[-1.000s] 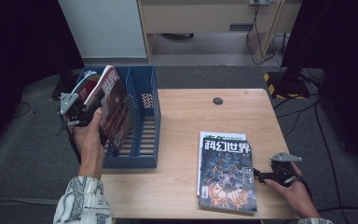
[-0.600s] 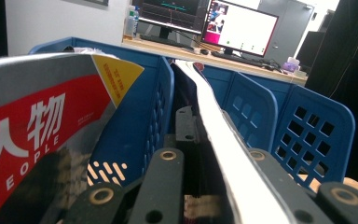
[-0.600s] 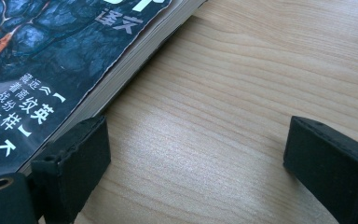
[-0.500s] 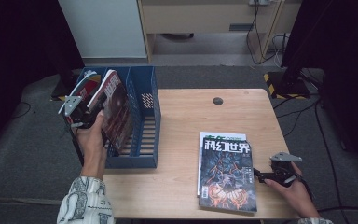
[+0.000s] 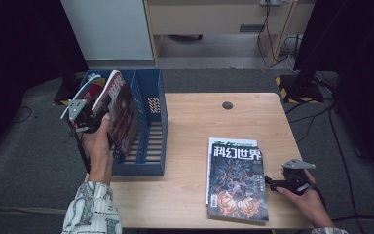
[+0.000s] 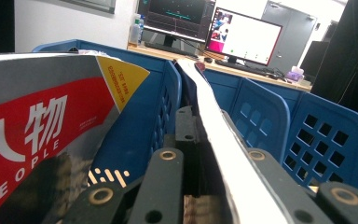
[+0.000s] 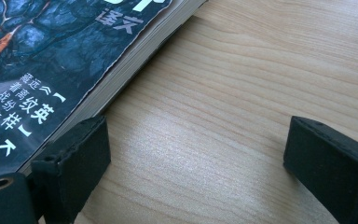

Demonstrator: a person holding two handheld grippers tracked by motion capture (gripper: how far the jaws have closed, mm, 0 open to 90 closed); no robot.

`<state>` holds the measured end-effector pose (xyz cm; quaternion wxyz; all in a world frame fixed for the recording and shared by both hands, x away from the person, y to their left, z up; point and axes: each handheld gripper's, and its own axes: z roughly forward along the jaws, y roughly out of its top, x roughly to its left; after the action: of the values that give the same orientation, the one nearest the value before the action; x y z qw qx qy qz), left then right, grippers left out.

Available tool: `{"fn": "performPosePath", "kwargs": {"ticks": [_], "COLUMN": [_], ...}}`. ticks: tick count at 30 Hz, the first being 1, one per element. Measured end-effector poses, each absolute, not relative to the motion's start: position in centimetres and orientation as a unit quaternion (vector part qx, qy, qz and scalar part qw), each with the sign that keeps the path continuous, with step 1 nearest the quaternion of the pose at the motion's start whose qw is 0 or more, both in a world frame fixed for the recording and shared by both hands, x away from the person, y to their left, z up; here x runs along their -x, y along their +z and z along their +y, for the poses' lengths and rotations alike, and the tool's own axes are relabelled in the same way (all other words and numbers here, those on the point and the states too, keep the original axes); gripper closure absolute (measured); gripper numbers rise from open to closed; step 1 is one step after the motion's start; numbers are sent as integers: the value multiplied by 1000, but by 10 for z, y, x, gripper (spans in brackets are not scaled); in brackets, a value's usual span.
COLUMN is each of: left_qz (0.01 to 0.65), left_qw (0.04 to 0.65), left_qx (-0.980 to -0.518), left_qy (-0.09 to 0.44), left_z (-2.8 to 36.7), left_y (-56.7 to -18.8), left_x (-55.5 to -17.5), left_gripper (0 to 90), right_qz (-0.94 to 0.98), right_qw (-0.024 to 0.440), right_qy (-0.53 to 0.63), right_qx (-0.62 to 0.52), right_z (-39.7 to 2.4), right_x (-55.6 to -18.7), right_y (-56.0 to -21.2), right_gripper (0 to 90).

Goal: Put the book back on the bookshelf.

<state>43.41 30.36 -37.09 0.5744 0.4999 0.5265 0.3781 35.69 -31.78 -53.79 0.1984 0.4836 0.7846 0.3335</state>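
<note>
A dark-covered magazine [image 5: 121, 114] stands tilted in the left part of the blue file rack [image 5: 151, 146]. My left gripper [image 5: 93, 118] is shut on its left edge. In the left gripper view the jaws of the left gripper [image 6: 200, 135] pinch that magazine's white page edge [image 6: 214, 121]. A red "People" magazine [image 6: 32, 140] leans in the rack beside it [image 5: 91, 90]. My right gripper [image 5: 269, 182] rests open on the table, just right of a stack of magazines [image 5: 236, 180]. In the right gripper view the right gripper [image 7: 200, 158] has bare wood between its pads, and the stack [image 7: 51, 70] lies by the left pad.
The rack [image 6: 265, 116] has several perforated blue dividers and sits at the wooden table's [image 5: 199, 122] left edge. A small dark round cap [image 5: 227, 105] sits near the far edge. A cabinet and cables stand on the floor beyond.
My left hand and its magazine have sunk slightly toward the rack. The right hand and the stack have not moved.
</note>
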Motion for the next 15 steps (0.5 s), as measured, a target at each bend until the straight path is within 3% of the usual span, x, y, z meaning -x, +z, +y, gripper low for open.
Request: {"fn": "performPosePath", "kwargs": {"ticks": [15], "left_qz": [535], "left_qw": [572], "left_qx": [-497], "left_qy": [374], "left_z": [307], "left_y": [-383], "left_x": [-433], "left_gripper": [789], "right_qz": [785], "right_qw": [198], "right_qy": [334], "right_qx": [-484], "right_z": [-318], "right_x": [-357], "right_y": [-538], "right_gripper": [75]}}
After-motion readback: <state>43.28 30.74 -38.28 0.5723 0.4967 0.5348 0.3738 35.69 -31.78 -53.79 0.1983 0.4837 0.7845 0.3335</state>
